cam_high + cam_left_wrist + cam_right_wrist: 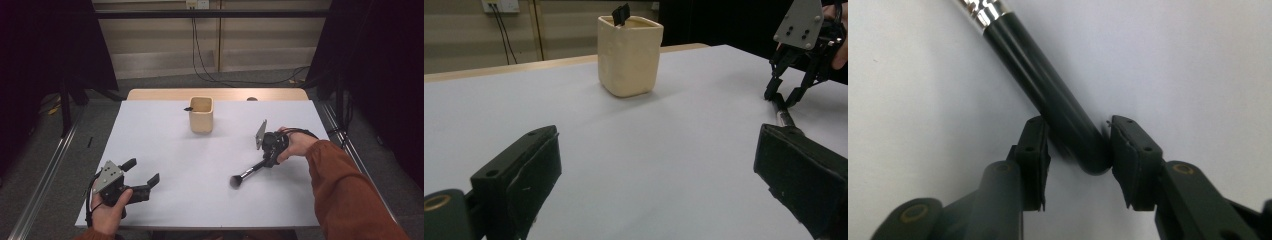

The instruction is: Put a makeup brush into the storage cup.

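Note:
A black-handled makeup brush (pixel 248 172) with a silver ferrule lies on the white table (pixel 165 150), its bristle head pointing to the front. My right gripper (pixel 267 161) is down at the handle's end. In the right gripper view the brush handle (pixel 1048 90) runs slantwise between the jaws of the right gripper (pixel 1078 125), and both pads touch it. My left gripper (pixel 143 171) rests at the front left, open and empty. A cream square cup (pixel 201 115) stands at the back middle with a small black piece (pixel 188 108) at its rim.
The left gripper view looks across the table between the left gripper (pixel 659 165) fingers to the cup (pixel 629 55) and the black piece (pixel 620 14), with the right gripper (pixel 782 97) over the brush (pixel 781 117). Cables (pixel 200 60) trail on the floor beyond.

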A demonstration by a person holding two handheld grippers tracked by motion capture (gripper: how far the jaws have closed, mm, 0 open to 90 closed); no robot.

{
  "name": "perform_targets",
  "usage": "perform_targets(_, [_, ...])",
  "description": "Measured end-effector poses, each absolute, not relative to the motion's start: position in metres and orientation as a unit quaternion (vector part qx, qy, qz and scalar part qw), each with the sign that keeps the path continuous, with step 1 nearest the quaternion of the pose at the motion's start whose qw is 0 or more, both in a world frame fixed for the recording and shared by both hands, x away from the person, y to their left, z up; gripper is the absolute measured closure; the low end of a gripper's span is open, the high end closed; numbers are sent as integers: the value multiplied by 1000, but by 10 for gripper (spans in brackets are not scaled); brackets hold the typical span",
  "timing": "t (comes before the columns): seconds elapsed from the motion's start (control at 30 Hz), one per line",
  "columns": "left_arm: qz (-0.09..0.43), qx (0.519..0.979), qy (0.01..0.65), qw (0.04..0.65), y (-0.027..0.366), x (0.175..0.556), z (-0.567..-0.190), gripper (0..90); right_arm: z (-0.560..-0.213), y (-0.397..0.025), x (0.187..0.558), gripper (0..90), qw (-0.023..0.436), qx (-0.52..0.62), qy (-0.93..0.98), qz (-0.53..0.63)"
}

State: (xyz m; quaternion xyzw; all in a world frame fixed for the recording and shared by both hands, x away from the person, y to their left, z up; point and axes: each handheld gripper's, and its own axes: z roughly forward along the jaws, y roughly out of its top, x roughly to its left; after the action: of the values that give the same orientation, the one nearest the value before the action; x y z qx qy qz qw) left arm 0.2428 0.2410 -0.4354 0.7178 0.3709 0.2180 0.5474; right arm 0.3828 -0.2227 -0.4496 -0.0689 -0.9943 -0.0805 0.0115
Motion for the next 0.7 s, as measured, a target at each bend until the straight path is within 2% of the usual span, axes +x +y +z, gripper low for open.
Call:
perform_targets(0.27, [218,717,373,547,242,243,-435,49,-448,-222,382,745,26,-81,-993,-79])
perform_targets(0.7, [217,716,374,548,242,242,-436,49,-448,-226,382,758,55,-101,-988,-100])
